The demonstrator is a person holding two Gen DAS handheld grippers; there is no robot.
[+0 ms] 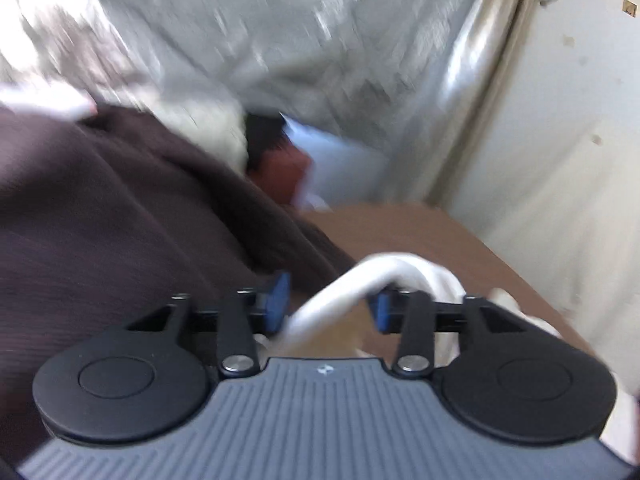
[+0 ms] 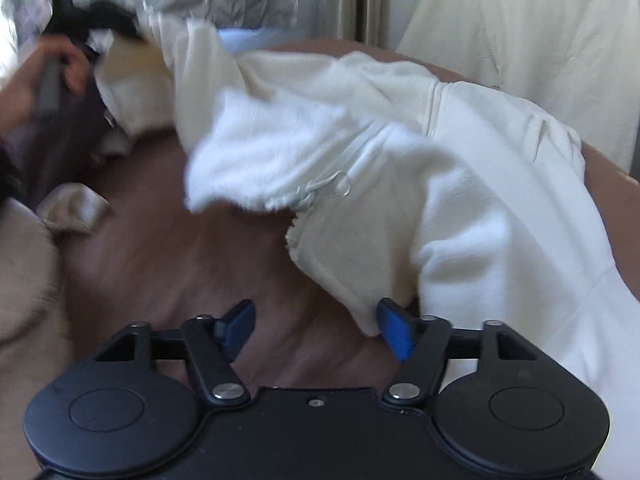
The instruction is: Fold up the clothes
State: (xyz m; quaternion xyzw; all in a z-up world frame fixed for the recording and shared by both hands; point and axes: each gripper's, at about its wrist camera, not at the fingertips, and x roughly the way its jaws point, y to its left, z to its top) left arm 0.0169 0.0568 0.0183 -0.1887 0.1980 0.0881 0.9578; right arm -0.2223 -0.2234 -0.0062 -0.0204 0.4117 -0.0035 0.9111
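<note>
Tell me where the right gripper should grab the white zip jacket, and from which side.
Take the white jacket by the loose front corner hanging just ahead of the right gripper, below the zipper. Come in from the bare brown surface on its left: that edge curls up off the surface there, so one pad can likely slip under it. The jaws already stand open.

The white zip-up garment (image 2: pixel 460 184) ahead of the right tool (image 2: pixel 316 326) is soft, fuzzy fleece. The dark brown garment (image 1: pixel 100 220) is finely ribbed matt knit. Behind hangs crinkled, shiny silver foil sheeting (image 1: pixel 280 32). Both tools' black plastic looks matt.
</note>
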